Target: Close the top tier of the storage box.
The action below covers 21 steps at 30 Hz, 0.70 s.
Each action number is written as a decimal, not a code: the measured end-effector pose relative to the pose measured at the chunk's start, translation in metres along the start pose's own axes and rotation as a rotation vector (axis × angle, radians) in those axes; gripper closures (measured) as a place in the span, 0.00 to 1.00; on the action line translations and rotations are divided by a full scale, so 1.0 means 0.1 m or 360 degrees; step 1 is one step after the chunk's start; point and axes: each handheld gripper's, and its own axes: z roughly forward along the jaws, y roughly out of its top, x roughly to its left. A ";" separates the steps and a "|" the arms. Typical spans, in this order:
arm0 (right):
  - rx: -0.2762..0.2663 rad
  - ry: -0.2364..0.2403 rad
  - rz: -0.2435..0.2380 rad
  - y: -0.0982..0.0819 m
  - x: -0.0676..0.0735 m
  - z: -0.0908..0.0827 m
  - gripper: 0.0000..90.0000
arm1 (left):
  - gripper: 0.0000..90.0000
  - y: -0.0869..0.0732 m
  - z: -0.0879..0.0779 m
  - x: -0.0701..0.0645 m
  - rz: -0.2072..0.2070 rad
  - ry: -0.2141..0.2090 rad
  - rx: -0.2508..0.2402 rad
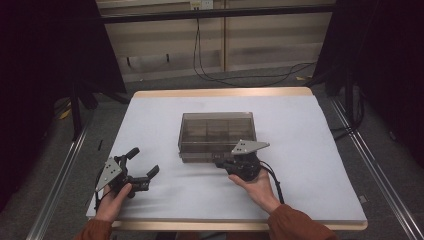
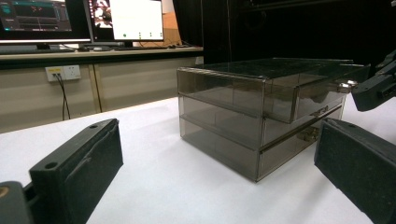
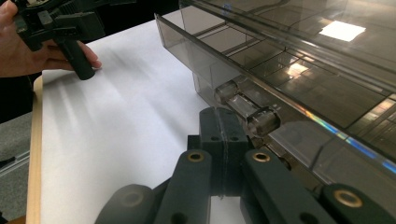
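Drawer unit (image 1: 217, 136) sits on the surface (image 1: 310, 165), about centre, slightly toward the far side. Right hand-held gripper (image 1: 220, 163) is at the unit's near front face, right of middle, just beside a drawer handle (image 3: 245, 108). Left hand-held gripper (image 1: 143, 162) is on the near left of the surface, well apart from the unit. Monitors (image 2: 79, 21) on a desk behind.

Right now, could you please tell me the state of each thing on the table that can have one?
Drawer box: upright on the table, smoky clear plastic.
Top drawer: slightly pulled out; its clear handle sits just past the right tool's tips.
Lower drawers: pushed in.
Left tool: open, holding nothing, apart from the box.
Right tool: shut, at the box's front.
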 end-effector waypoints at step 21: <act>-0.0011 0.0005 0.0012 0.03 -0.03 0.02 1.00 | 0.01 0.00 0.00 0.00 -0.0006 -0.0003 0.0000</act>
